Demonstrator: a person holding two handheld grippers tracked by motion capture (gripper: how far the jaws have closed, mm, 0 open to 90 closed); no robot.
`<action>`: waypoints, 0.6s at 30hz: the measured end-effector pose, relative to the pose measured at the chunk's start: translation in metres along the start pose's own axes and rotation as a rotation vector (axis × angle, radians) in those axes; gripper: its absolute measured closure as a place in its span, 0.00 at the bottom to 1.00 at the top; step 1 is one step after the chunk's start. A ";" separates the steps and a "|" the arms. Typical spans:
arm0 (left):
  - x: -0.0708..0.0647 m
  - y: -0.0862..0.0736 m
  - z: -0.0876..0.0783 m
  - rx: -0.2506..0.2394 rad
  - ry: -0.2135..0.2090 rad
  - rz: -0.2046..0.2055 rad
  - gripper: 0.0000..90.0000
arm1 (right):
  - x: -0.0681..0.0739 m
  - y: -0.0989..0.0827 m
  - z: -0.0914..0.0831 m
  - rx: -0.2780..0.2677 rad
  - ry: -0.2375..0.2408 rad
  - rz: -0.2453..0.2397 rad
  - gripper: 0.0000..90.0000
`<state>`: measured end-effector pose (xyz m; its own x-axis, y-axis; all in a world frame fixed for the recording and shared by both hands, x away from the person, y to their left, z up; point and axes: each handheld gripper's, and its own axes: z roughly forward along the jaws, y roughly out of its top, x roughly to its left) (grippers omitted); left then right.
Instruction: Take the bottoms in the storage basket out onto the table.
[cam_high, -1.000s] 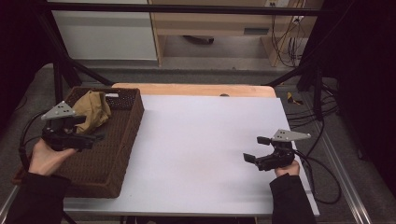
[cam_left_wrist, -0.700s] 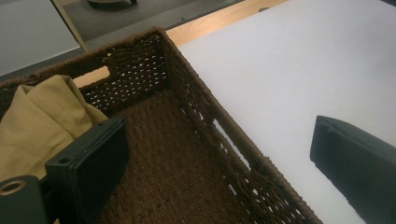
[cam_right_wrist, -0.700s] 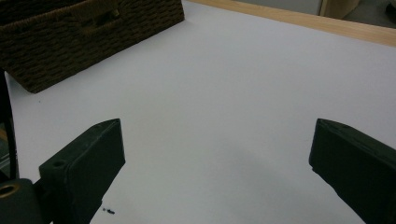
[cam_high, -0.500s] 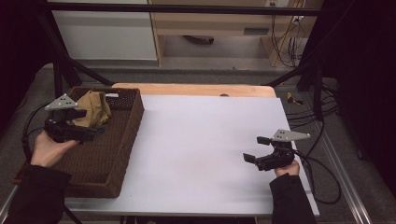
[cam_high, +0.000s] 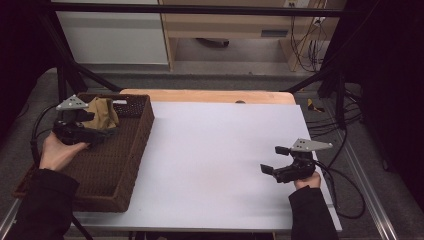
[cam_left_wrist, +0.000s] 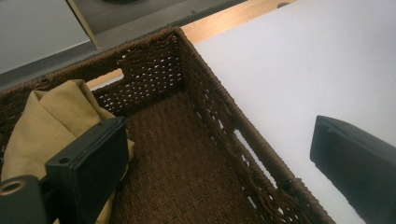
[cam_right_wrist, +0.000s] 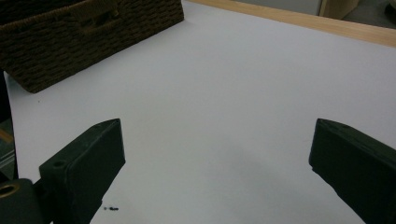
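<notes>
A tan cloth (cam_high: 102, 113) lies crumpled in the wicker basket's (cam_high: 131, 150) far corner. The left gripper (cam_high: 97, 134) hovers beside it, jaws wide; the right gripper (cam_high: 274, 161) waits open over the table (cam_high: 215, 150). The cloth looks soft and light; a raised fold suits pinching.

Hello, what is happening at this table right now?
A person holds a gripper in each hand. The left gripper hangs, jaws open, over the brown woven basket at the table's left side, close to the crumpled tan cloth lying in the basket's far end. It grips nothing. The right gripper, also open and empty, waits low over the white tabletop at the right.
</notes>
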<state>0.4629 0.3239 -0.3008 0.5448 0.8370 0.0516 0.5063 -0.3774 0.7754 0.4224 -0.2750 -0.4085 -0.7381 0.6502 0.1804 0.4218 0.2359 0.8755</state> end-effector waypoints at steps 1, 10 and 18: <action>0.001 0.000 0.001 -0.002 0.005 -0.003 0.05 | 0.000 0.000 0.000 0.001 0.000 -0.001 0.05; 0.008 0.001 0.007 0.000 0.016 -0.028 0.05 | 0.000 0.000 0.001 0.002 -0.001 -0.001 0.05; 0.019 -0.002 0.014 -0.008 0.029 -0.074 0.05 | 0.000 0.000 0.001 0.004 -0.002 -0.001 0.05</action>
<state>0.4814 0.3351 -0.3096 0.4862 0.8738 0.0117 0.5390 -0.3104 0.7830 0.4227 -0.2746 -0.4090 -0.7377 0.6510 0.1788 0.4230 0.2394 0.8739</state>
